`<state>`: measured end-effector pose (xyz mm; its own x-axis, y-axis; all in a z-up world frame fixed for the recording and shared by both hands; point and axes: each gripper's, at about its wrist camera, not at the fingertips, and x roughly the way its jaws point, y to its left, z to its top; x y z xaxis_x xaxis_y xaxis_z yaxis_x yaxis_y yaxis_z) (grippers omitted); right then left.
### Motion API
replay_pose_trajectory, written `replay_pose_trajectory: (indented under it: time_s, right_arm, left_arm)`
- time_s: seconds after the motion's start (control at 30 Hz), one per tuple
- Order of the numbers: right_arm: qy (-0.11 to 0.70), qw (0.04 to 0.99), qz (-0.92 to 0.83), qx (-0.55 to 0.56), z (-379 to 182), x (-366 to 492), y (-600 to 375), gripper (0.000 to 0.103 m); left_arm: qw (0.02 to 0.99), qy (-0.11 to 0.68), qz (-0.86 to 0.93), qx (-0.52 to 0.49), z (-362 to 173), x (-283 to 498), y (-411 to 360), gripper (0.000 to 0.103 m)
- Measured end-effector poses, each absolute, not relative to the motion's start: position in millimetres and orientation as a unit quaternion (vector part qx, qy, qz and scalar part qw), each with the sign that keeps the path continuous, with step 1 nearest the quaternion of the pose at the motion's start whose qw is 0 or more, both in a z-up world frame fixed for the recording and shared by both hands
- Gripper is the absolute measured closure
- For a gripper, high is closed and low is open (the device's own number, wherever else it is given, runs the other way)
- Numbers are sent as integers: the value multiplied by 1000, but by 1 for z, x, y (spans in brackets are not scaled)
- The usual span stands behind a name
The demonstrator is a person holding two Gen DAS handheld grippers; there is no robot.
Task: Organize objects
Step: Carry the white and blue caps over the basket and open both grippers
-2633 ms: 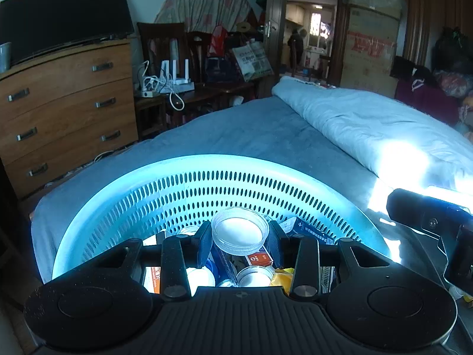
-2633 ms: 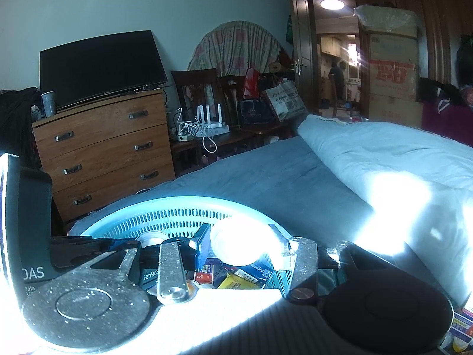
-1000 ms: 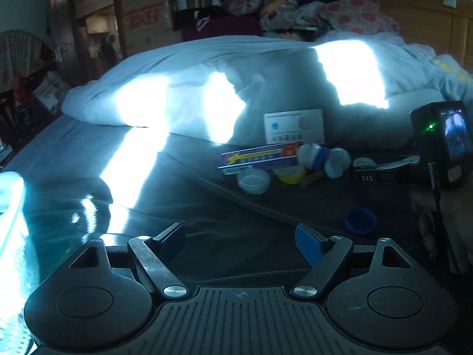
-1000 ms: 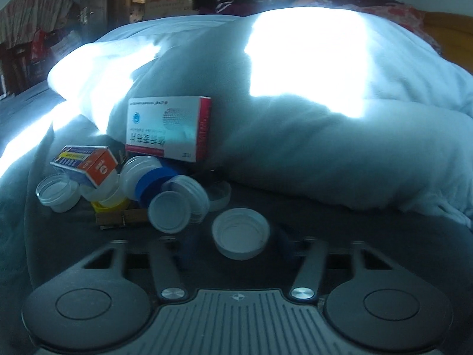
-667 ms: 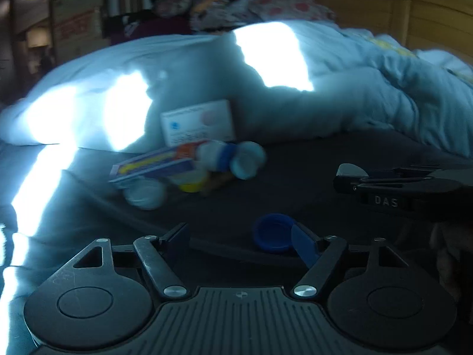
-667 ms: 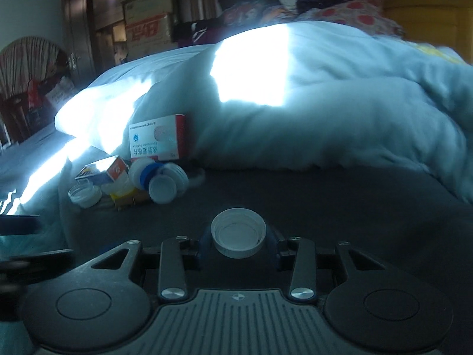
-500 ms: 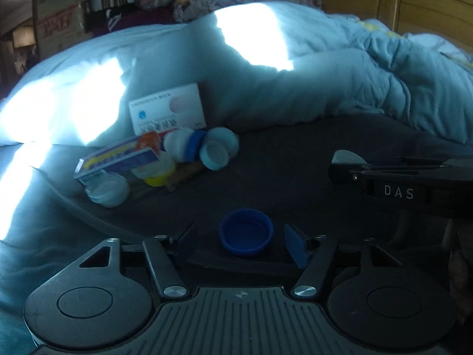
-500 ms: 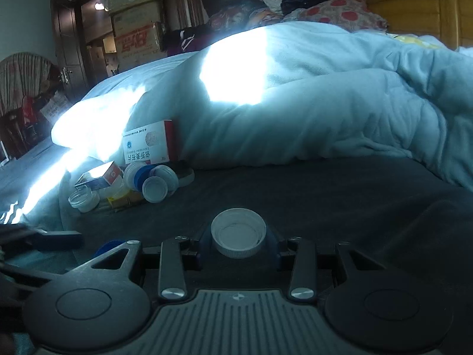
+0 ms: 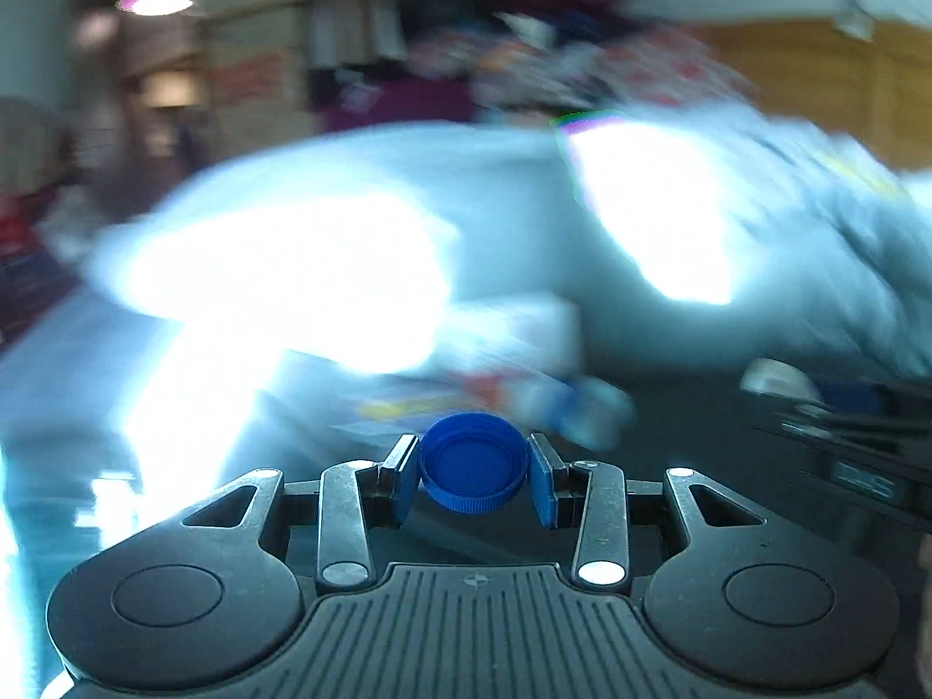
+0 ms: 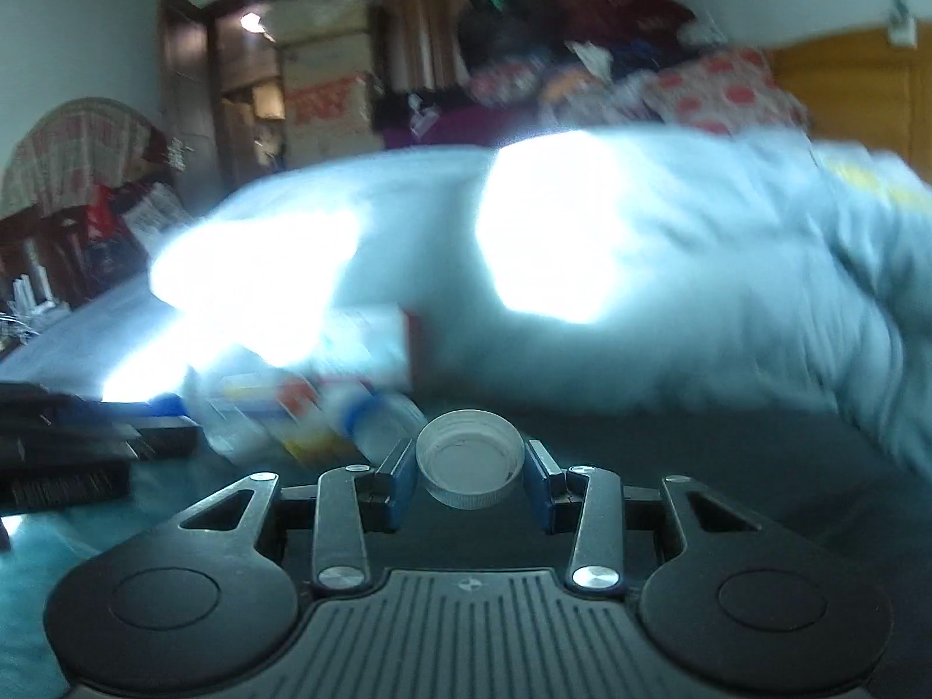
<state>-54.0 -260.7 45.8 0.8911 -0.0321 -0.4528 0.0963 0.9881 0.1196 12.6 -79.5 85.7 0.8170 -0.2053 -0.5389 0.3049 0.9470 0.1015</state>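
Observation:
A blue bottle cap (image 9: 473,454), hollow side toward the camera, sits between the blue pads of my left gripper (image 9: 473,469). The jaws are closing and both pads touch its rim, holding it above the dark bedsheet (image 9: 699,466). My right gripper (image 10: 469,472) is shut on a white cap (image 10: 469,457), also hollow side up and off the bed. Behind both caps lies a blurred pile of boxes and small bottles (image 9: 501,390), also in the right wrist view (image 10: 314,402).
A pale duvet (image 9: 582,221) with bright sun patches rises behind the pile. The other gripper's black body shows at the right edge of the left view (image 9: 844,442) and at the left edge of the right view (image 10: 70,454). Cardboard boxes (image 10: 326,87) stand far back.
The left jaws closed in around the blue cap that lay on the bed and took it up. The right gripper rose, still holding the white cap. Both views now blur.

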Motion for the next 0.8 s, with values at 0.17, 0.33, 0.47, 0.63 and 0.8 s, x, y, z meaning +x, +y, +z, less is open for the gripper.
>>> replay_pose_trajectory:
  time_s: [0.17,0.33,0.47,0.63,0.8]
  right_arm:
    - [192,980,28,43,103,-46,-209,61]
    - [171,977,123,24,154,-35,-126,61]
    - [175,964,201,9,186,-27,-45,61]
    - [191,942,276,-15,214,-24,46,61]
    - [219,925,310,-27,224,-21,110,61]
  left_arm:
    - [969,239,5,57,141,2,17,63]
    - [963,235,131,8,172,-10,116,63]
    - [945,259,199,-19,174,-15,176,63]
    - [927,291,232,-43,171,-17,222,63]
    - [920,303,239,-68,167,-30,255,63]
